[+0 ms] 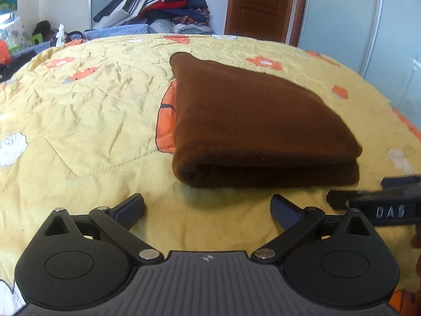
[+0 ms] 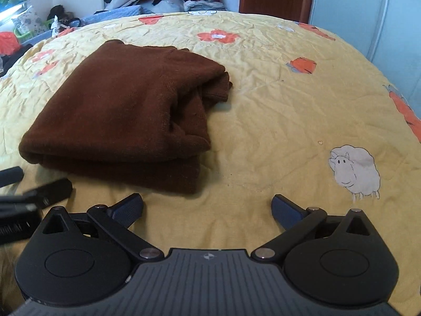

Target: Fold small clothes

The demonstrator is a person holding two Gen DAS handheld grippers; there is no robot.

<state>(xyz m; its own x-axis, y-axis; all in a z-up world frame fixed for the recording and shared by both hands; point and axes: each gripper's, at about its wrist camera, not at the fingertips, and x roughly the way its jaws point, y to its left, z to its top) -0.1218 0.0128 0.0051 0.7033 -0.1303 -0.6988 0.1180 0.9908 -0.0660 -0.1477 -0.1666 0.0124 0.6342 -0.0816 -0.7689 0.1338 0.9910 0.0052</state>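
Nearest the lens in the left wrist view is the left gripper, its jaws spread wide with only bare quilt between them. The right gripper fills the near edge of its own view in the same way, jaws wide and gripping nothing.

One brown garment lies folded on the yellow quilt, just beyond both grippers and touching neither. It is a thick, fuzzy knit, folded into a flat bundle with a rounded fold along its near edge and stacked layers below it.

The left view shows the garment's smooth left side, tapering to a narrow far end. The right view shows its right side, where loose layers bunch up and a small flap sticks out at the far right corner. Only the right view shows a printed white sheep on the quilt, to the near right.

Each view catches the other gripper, blurred, at its edge. At the far end there is one pile of clothes and one wooden door.
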